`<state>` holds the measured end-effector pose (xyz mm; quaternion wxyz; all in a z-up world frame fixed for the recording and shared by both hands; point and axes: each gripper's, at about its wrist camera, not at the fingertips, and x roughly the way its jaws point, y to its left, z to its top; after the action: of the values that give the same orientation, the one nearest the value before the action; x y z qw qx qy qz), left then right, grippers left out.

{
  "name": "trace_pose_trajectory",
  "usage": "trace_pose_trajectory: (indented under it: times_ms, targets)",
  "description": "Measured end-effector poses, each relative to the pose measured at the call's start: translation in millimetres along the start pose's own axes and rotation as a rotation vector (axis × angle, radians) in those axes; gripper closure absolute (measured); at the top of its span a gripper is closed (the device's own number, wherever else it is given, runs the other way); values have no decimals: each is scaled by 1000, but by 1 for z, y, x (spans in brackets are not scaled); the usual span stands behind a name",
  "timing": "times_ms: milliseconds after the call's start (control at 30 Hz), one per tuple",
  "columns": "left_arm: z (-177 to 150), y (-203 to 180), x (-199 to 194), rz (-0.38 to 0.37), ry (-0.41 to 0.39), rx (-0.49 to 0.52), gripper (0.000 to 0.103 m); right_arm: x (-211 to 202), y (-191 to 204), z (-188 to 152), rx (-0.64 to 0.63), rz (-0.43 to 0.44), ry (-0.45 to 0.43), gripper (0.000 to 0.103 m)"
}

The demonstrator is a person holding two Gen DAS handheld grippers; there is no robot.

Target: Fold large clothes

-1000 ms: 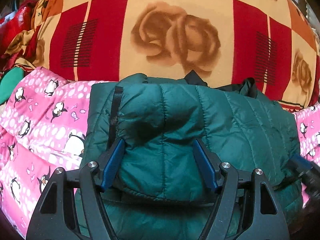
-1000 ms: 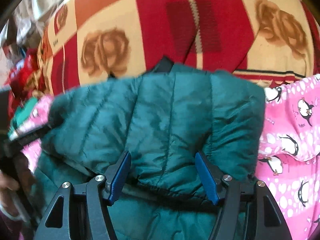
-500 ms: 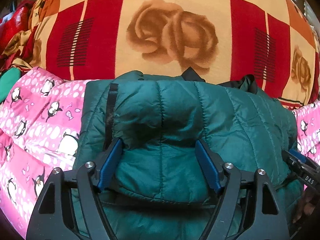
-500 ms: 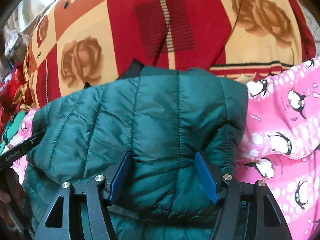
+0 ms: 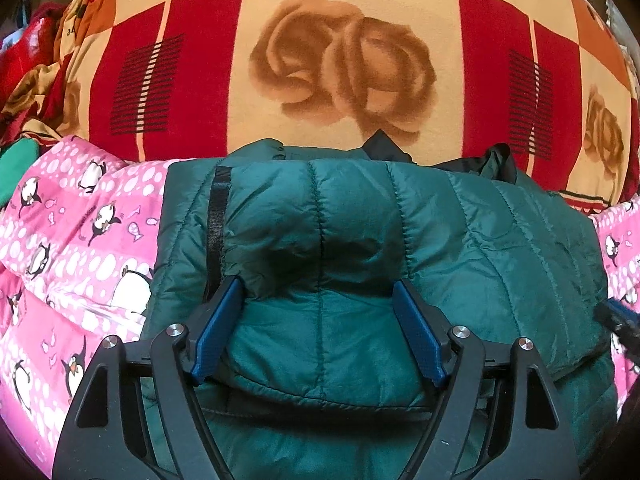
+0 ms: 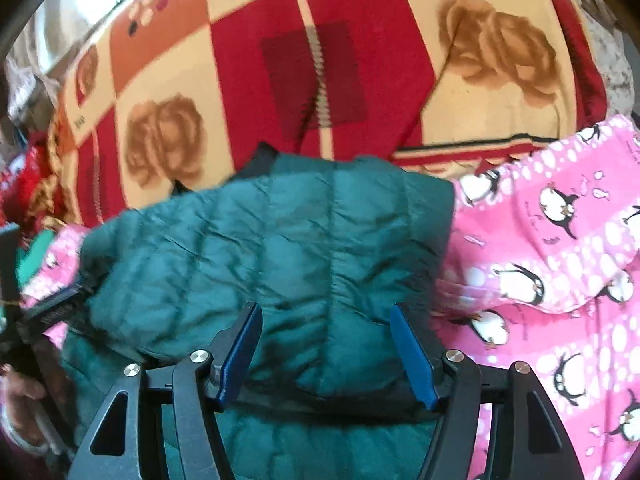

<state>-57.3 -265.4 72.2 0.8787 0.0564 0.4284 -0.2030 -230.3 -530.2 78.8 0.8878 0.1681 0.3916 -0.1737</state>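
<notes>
A dark green quilted puffer jacket (image 5: 400, 232) lies folded over on a pink penguin-print blanket (image 5: 72, 240). My left gripper (image 5: 320, 320) is open, its blue pads (image 5: 218, 328) wide apart on either side of a puffy fold at the jacket's left part. My right gripper (image 6: 326, 344) is open too, blue pads (image 6: 412, 356) spread around the folded edge of the jacket (image 6: 280, 248) near its right side. A black strap (image 5: 218, 208) runs down the jacket's left edge. The right gripper's tip (image 5: 618, 320) shows at the far right of the left wrist view.
A red, orange and cream rose-print blanket (image 5: 340, 60) rises behind the jacket. Red and gold cloth (image 5: 32, 60) is heaped at the far left, beside a green cloth (image 5: 16, 160). The pink blanket (image 6: 560, 260) spreads to the right. The left gripper (image 6: 44, 312) shows at the left edge.
The jacket's top layer has been brought forward and down over itself and has settled flatter. Both grippers stay wide apart around the fold; the right wrist view has swung slightly.
</notes>
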Motion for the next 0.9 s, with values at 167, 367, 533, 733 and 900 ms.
trace_pose_trajectory:
  times_ms: [167, 367, 533, 733, 900]
  targets:
    - [-2, -2, 1, 13, -9, 19, 24, 26, -4, -10, 4, -16, 54, 38]
    - [-6, -4, -13, 44, -25, 58, 24, 4, -8, -8, 32, -6, 38, 38]
    - [-13, 1, -39, 53, -62, 58, 24, -24, -8, -14, 50, -3, 0, 38]
    - [-24, 9, -64, 64, -73, 50, 24, -34, 3, -25, 20, -16, 23, 35]
    - [-37, 14, -79, 84, -86, 53, 24, -37, 8, -36, 24, -17, 40, 35]
